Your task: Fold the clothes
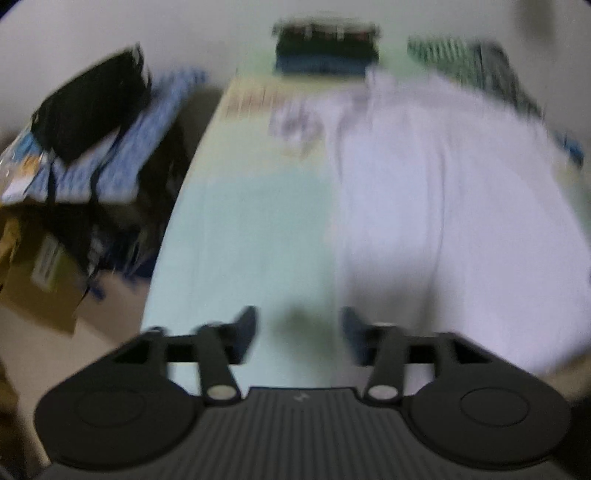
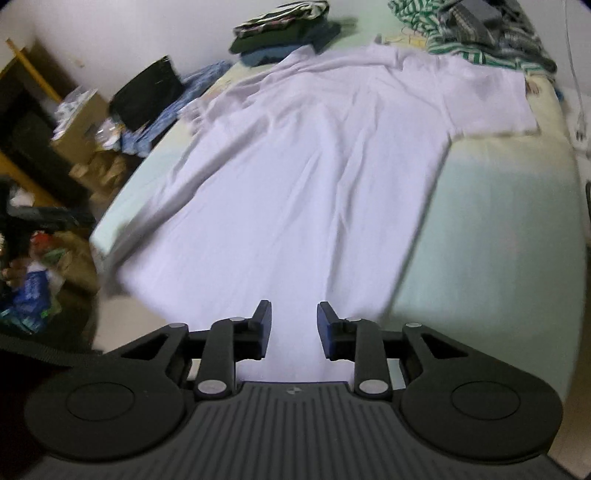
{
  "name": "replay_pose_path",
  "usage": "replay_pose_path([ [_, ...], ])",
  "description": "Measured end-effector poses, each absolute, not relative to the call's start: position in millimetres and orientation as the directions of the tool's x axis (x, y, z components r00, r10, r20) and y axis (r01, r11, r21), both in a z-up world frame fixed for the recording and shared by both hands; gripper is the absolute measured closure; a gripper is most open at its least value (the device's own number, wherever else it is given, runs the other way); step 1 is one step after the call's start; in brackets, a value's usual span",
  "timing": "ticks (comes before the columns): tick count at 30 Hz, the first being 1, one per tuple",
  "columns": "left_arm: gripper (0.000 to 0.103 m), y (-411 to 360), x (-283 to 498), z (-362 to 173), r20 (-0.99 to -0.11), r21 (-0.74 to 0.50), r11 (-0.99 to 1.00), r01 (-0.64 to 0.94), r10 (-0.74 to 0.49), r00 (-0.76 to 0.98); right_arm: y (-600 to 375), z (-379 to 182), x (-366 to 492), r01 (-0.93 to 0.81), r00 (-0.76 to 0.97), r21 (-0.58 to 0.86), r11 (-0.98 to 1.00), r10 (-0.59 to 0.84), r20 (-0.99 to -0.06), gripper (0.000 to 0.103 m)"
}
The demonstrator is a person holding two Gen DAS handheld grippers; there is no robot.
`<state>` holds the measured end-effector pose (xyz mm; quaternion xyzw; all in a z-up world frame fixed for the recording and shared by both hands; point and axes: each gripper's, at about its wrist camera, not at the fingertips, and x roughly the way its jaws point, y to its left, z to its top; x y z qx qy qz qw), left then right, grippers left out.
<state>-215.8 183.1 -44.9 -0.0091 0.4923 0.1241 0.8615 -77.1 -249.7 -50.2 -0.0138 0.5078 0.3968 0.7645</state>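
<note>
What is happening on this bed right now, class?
A person holds two grippers over a white T-shirt spread flat on a pale green bed. The left gripper and right gripper are both open and hold nothing. The shirt is not yet folded. A stack of folded clothes sits at the far end.

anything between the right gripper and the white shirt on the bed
Nothing visible. The right gripper hangs open just over the near hem of the white shirt, which lies spread flat on the bed. The folded stack and striped clothes sit beyond it.
</note>
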Motion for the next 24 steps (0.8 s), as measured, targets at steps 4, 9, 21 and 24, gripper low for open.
replay_pose_path([
  [4, 0.029, 187, -155, -42, -0.779, 0.145, 0.958, -0.248, 0.265, 0.568, -205, -66, -70, -0.628, 0.210, 0.335, 0.702, 0.568, -0.796, 0.070],
  [9, 0.039, 199, -89, -44, -0.719, 0.195, 0.951, -0.239, 0.304, 0.625, -174, -70, -71, -0.656, 0.276, 0.231, 0.718, 0.513, -0.813, 0.063],
  [21, 0.034, 239, -14, -76, -0.779, 0.226, 0.973, -0.035, 0.202, 0.593, -151, -71, -61, -0.577, 0.335, 0.202, 0.791, 0.455, -0.825, 0.050],
  [24, 0.050, 242, 0, -86, -0.798, 0.245, 0.969, 0.015, 0.193, 0.571, -144, -72, -51, -0.531, 0.348, 0.220, 0.819, 0.447, -0.824, 0.050],
])
